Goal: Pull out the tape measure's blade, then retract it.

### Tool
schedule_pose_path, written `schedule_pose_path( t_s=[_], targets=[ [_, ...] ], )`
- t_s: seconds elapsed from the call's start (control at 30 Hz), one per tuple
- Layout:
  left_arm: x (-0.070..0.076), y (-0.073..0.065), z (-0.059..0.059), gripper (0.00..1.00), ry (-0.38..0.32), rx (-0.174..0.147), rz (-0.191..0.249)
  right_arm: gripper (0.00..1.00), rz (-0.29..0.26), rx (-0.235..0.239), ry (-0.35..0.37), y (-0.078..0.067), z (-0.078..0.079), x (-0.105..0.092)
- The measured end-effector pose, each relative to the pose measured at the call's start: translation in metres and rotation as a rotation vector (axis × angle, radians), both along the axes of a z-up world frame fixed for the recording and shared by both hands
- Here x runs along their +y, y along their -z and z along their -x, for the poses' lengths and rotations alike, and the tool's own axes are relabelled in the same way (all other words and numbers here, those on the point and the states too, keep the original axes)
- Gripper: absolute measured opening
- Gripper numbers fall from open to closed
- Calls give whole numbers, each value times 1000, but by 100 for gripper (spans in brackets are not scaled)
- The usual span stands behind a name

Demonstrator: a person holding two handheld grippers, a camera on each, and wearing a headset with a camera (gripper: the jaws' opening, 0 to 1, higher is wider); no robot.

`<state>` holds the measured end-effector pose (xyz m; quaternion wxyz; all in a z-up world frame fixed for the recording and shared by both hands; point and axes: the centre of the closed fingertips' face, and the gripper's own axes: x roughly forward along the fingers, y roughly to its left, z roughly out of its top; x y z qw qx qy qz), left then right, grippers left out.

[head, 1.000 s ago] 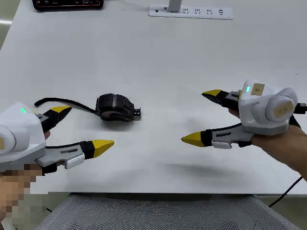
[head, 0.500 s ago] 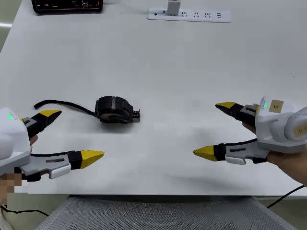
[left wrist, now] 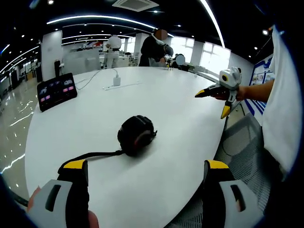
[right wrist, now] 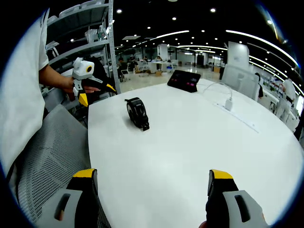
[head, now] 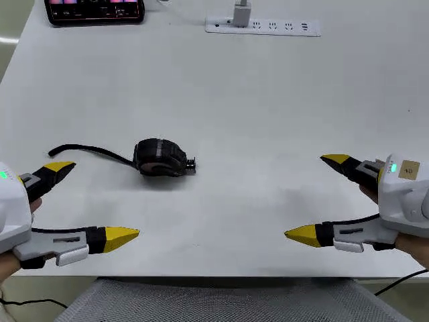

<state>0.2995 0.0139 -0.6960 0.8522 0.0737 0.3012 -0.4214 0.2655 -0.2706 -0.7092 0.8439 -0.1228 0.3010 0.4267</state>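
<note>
My left gripper (head: 100, 199) and right gripper (head: 307, 196) hover released, jaws wide, over the table's (head: 234, 100) near edge — the tape measure (head: 160, 157) lies between them, nearer the left.

White bench (head: 268, 114) carries a power strip (head: 263, 27) at its far edge, with a dark, lit tablet (head: 94, 10) at the far left corner. A grey mesh chair (head: 228, 302) sits below the near edge.

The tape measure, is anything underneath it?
The tape measure lies on the bare white table, its black strap trailing beside it. Nothing shows between them, though the spot beneath its body is covered.
</note>
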Motion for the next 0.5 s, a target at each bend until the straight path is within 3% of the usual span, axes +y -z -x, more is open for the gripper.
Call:
schedule_pose_path(
  t_s=[0.5],
  targets=[
    [9, 3, 10, 99, 36, 3, -27, 99, 16, 3, 38, -3, 7, -19]
  ],
)
